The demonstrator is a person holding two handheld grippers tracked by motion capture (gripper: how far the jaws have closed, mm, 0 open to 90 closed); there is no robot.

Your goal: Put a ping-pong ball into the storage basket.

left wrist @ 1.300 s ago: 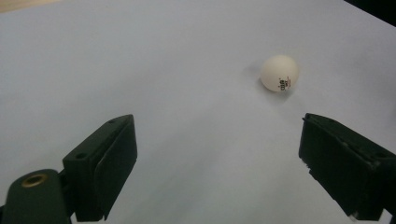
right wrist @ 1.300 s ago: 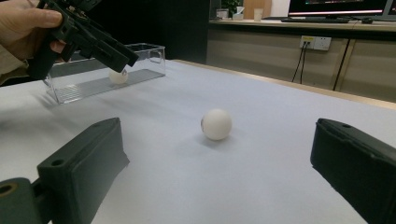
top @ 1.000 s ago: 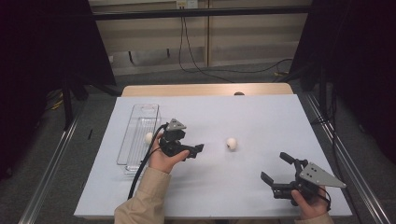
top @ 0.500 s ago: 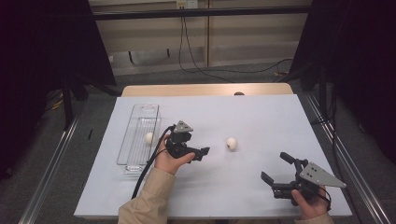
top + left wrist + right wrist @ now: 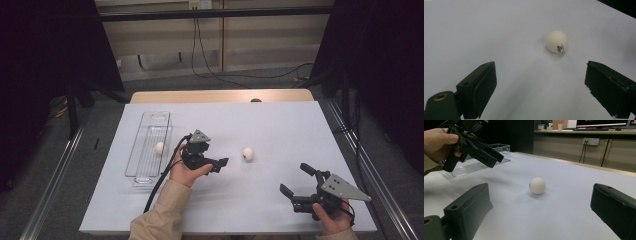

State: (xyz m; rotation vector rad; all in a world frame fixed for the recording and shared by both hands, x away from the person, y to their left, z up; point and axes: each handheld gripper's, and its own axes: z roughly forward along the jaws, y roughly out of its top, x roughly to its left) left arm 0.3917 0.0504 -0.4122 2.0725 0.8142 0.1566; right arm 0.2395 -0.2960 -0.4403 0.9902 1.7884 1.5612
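Over the middle of the bench (image 5: 280,125) the left claw (image 5: 222,163) is sliding rightward from the clear tray (image 5: 150,122), jaws spread wide and empty, now near the loose white ball (image 5: 247,153) on the white cover. That looks like a lineup for a pickup; the ball sits ahead of the jaws, not yet between them. A second ball (image 5: 159,147) already lies in the tray. The right claw (image 5: 296,184) holds off at the near right, open too, unmoved.
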